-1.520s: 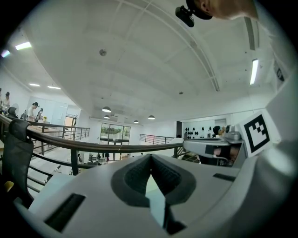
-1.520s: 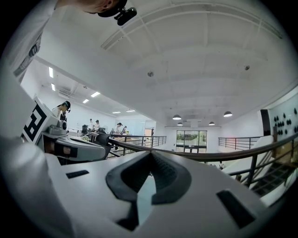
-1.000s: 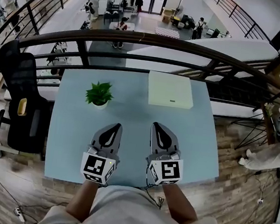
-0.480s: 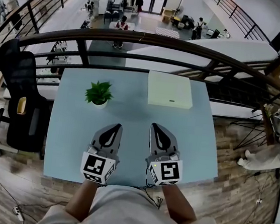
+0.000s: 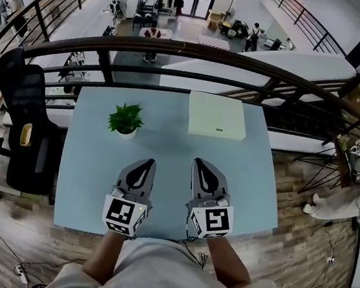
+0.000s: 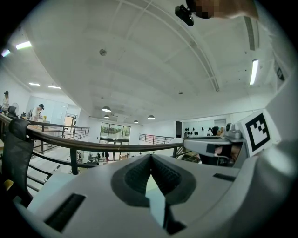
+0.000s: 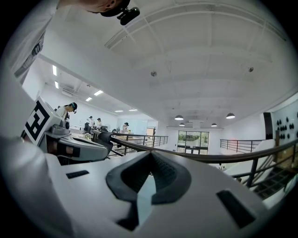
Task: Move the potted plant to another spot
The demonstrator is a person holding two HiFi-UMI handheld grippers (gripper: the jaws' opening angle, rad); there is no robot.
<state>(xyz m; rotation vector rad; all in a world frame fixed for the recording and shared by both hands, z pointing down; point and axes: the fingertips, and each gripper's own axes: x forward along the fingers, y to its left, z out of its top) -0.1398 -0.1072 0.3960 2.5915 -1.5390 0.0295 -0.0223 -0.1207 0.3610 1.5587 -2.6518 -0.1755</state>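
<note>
Two tools are resting side by side on the worktop (image 5: 87,161): the left hand-held gripper (image 5: 145,163) and the right hand-held gripper (image 5: 201,165), each with its jaws pressed together on nothing. Hardly anything is changing from a second ago; both are staying put. The plant (image 5: 125,119) is standing ahead and leftward of the left one, well apart, so I judge nobody is carrying it now.

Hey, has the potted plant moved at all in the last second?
No. The potted plant keeps its place on the table, left of the white box.
</note>
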